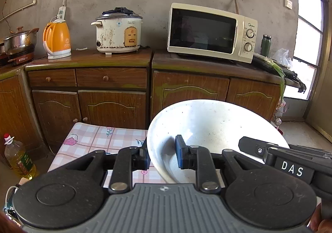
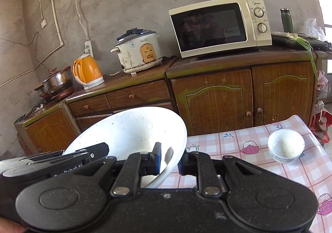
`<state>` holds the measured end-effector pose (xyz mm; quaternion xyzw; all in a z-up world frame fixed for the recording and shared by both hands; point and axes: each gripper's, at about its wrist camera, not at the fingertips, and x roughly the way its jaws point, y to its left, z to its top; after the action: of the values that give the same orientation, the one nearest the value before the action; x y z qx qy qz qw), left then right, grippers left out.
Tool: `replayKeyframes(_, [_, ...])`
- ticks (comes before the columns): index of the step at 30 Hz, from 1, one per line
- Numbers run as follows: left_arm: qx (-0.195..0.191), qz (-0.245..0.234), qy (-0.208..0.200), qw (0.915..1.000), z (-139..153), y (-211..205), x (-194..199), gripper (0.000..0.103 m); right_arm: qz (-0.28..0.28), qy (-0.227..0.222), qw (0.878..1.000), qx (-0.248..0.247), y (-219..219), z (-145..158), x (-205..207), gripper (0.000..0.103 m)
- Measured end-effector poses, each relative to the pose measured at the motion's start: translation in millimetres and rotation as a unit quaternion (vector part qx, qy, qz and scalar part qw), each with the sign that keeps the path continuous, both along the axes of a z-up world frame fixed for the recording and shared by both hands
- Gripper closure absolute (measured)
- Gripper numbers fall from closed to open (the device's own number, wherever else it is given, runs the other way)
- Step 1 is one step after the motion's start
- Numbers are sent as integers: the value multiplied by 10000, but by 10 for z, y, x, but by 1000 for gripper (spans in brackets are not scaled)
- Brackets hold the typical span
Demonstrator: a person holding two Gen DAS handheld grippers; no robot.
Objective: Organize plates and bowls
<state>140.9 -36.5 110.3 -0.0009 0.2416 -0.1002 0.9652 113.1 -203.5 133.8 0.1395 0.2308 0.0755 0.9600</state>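
Both grippers point(image 1: 161, 155) point(image 2: 169, 159) clamp big bowl point(image 1: 207, 125) (tilted) w/ small bowl point(image 2: 286, 146) nearby.

An orange kettle point(image 1: 57, 40), a white rice cooker point(image 1: 118, 33) and a microwave point(image 1: 211, 32) stand on the brown cabinets point(image 1: 112, 96). A green flask point(image 1: 265, 45) stands beside the microwave.

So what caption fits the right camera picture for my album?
Both grippers, right and left, grip a big white bowl; small bowl waits.

white bowl point(image 1: 211, 127); pink checked tablecloth point(image 1: 99, 139); orange kettle point(image 1: 57, 41); cream microwave point(image 1: 211, 32).
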Motion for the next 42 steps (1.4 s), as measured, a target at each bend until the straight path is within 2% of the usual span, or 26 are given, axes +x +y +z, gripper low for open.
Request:
replayKeyframes(22, [1,203,-126,9997,-46,218,-399,80,184,-127,9997,-73,242,-15,-405,82])
replayKeyframes(42, [-70,251,-35,9997,-176,370,-641,80,279,-83,9995,-149,391,-158,-672,82])
